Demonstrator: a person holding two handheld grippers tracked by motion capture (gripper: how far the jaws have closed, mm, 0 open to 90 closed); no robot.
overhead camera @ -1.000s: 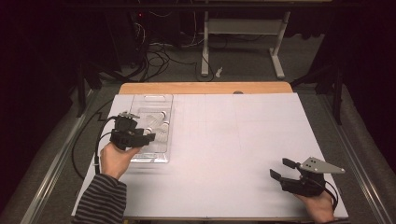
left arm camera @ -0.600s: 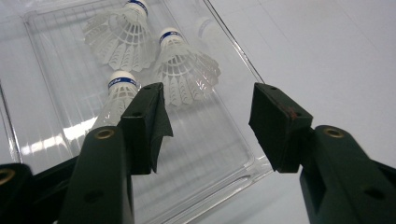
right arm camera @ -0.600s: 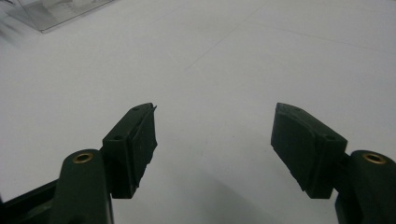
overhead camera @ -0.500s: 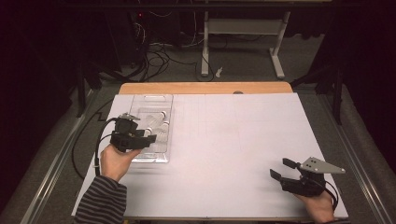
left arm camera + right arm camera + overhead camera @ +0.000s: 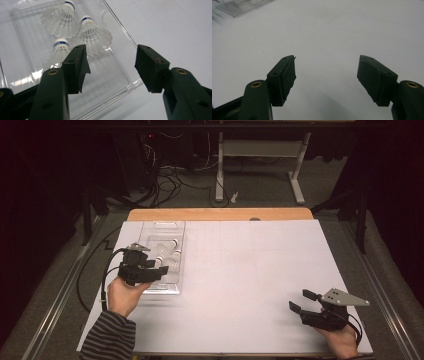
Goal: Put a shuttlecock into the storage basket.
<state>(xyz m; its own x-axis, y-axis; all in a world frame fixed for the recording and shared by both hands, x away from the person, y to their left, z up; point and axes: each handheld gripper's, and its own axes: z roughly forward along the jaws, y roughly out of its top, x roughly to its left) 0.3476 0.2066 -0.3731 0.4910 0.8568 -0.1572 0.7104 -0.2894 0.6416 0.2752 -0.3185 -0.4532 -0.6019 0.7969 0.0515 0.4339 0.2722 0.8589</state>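
Note:
A clear plastic tray [image 5: 150, 226] lies on the left of the white table top with white shuttlecocks [image 5: 170, 251] in it. In the left gripper view three shuttlecocks [image 5: 93, 35] with blue-banded corks lie in the tray [image 5: 110, 75], just beyond the jaws. My left gripper [image 5: 161, 270] [image 5: 111, 67] hovers over the tray's near end, open, its jaws just having widened with nothing between them. My right gripper [image 5: 299, 300] [image 5: 327, 75] rests low at the near right of the table, open, with only bare white surface between its jaws.
The white sheet [image 5: 250, 270] covers most of the table; a wooden edge [image 5: 220, 214] shows at the far side. Beyond it are a desk frame [image 5: 260, 155] and cables on the floor. A tray corner [image 5: 239, 7] sits far off in the right gripper view.
The left gripper has shifted slightly over the near end of the tray. The right gripper has stayed where it was.

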